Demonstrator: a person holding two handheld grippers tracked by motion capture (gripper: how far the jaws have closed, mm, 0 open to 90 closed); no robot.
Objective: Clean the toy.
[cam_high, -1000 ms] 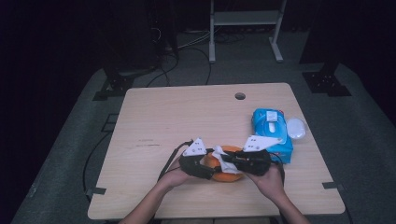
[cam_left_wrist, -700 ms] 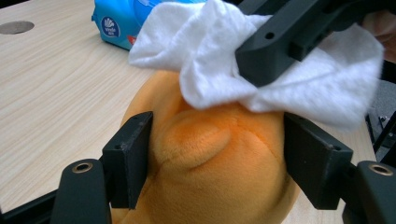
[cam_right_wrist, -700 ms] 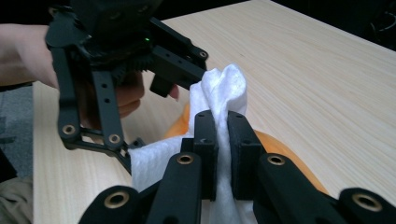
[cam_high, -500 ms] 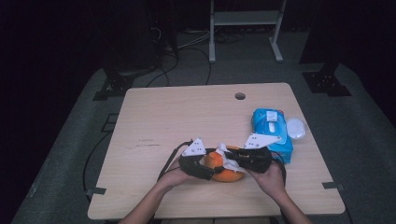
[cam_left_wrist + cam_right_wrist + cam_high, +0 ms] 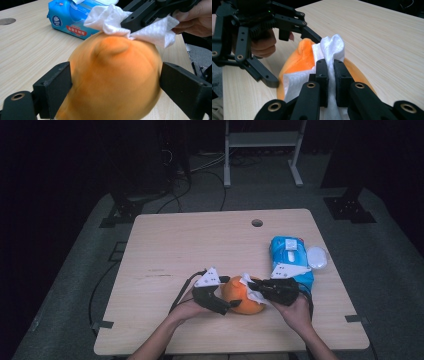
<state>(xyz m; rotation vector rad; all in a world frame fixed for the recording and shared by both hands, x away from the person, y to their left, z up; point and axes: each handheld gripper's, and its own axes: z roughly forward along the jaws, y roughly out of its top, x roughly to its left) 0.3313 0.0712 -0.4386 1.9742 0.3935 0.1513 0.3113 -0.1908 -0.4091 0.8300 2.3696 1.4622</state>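
High view: left gripper [image 5: 227, 302] jaws have just been opening, now spread either side of the orange plush toy [image 5: 241, 296] at the table's near edge; right gripper [image 5: 255, 290], nudged slightly, pinches a white wipe [image 5: 250, 285] against its top.

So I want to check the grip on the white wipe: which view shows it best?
The right gripper view: the white wipe sits pinched between its closed jaws. The left gripper view shows it bunched atop the orange plush toy; the high view shows a small white patch.
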